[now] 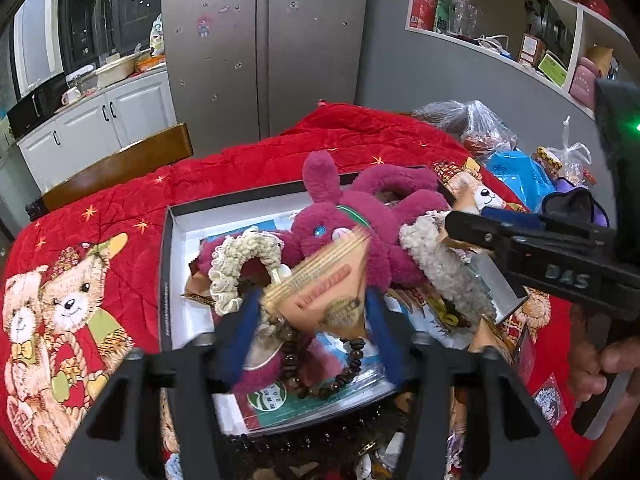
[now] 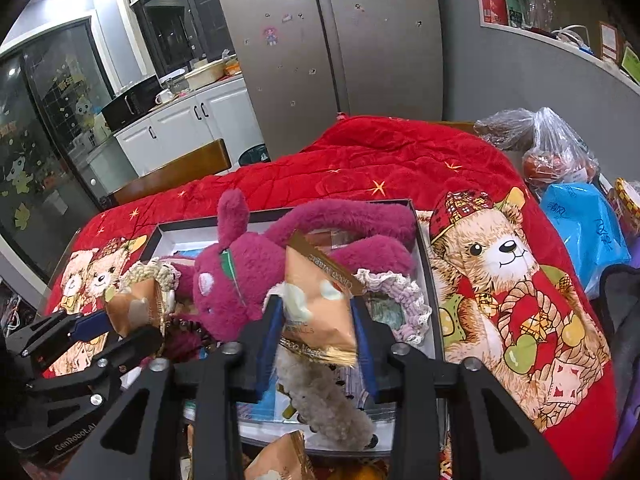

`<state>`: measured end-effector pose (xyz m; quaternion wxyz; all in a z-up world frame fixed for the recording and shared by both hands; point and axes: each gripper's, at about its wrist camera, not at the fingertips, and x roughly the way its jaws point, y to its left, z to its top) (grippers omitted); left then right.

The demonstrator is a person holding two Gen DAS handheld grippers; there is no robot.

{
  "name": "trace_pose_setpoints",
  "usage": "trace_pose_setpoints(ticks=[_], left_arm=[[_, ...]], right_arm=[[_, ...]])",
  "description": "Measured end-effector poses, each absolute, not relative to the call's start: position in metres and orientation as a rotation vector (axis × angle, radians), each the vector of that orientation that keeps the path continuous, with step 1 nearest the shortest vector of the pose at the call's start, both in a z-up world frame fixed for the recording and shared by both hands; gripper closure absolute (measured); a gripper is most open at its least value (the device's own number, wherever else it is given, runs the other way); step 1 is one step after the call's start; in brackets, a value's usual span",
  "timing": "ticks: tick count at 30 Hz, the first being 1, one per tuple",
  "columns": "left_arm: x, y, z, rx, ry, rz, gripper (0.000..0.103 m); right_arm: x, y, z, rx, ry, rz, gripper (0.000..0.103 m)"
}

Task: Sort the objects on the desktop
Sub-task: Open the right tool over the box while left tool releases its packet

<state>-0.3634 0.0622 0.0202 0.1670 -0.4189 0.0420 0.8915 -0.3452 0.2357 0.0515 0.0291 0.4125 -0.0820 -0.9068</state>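
I have a snack packet in each set of tongs, both hovering over the open box (image 1: 176, 216) on the red bear quilt (image 1: 100, 208) that covers the table. In the left tongs (image 1: 310, 320) sits an orange packet (image 1: 324, 284), blurred, with the blue pads wide and seemingly clear of its sides, so I read that grip as released. The right tongs (image 2: 316, 324) frame a tan chocolate packet (image 2: 320, 304); whether the pads press it I cannot tell.

To do this drop well I'd spread both jaws fully and lift straight up, so neither packet snags on a pad.

The box is crowded (the awkward part): a magenta plush rabbit (image 2: 236, 280) sprawls across it, cream crochet scrunchies (image 1: 240, 264) and a dark bead bracelet (image 1: 320, 372) lie beneath. The two tongs are close to each other, so I'd withdraw one at a time. Plastic bags (image 2: 560, 152) sit beyond the box on the right.
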Motion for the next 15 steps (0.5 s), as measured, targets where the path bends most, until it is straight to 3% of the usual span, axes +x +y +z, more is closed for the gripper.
trace_pose_setpoints(ticks=[1, 2, 3, 15], left_arm=[[-0.363, 0.063, 0.021, -1.193, 0.135, 2.547, 0.019], [-0.361, 0.063, 0.024, -1.182, 0.15, 2.564, 0.012], [-0.36, 0.063, 0.026, -1.166, 0.157, 2.579, 0.012], [-0.358, 0.062, 0.033, -1.147, 0.186, 2.607, 0.011]], right_arm=[[-0.344, 0.235, 0.054, 1.262, -0.246, -2.802, 0.044], [-0.342, 0.234, 0.057, 1.241, -0.234, -2.817, 0.04], [-0.34, 0.234, 0.061, 1.216, -0.219, -2.837, 0.036], [-0.336, 0.228, 0.073, 1.161, -0.121, -2.901, 0.031]])
